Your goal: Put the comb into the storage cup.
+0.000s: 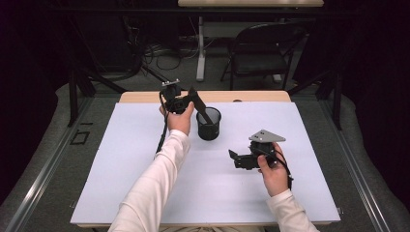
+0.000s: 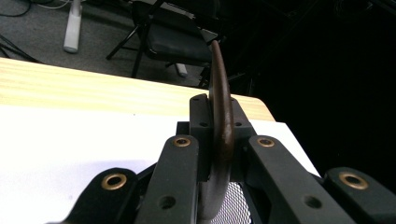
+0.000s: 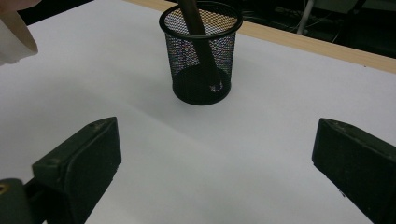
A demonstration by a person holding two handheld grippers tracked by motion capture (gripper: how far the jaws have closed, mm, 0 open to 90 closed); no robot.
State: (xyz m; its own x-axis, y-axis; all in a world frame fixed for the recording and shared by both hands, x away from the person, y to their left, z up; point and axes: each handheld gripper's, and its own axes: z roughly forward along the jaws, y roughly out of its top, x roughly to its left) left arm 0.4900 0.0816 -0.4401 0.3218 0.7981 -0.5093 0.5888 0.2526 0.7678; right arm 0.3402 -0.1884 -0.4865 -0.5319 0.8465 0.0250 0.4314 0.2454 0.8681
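The left gripper (image 1: 192,99) is clamped on a long dark brown utensil (image 2: 223,116), whose lower end stands inside the black mesh cup (image 1: 209,124) near the far edge of the white surface (image 1: 121,159), about midway along it. The right gripper (image 1: 237,158) hovers toward the right side of the surface, its 2 jaws spread wide with nothing between them, pointing at the cup.

Black wire-mesh cup (image 3: 201,51), fine grid pattern. Dark brown curved tool (image 2: 221,116), glossy. Both grippers black w/ brass-coloured rivets; rt one has grey plate (image 1: 266,136). White mat (image 1: 145,159) on light wood-grain table (image 2: 93,91). Sleeves off-white.
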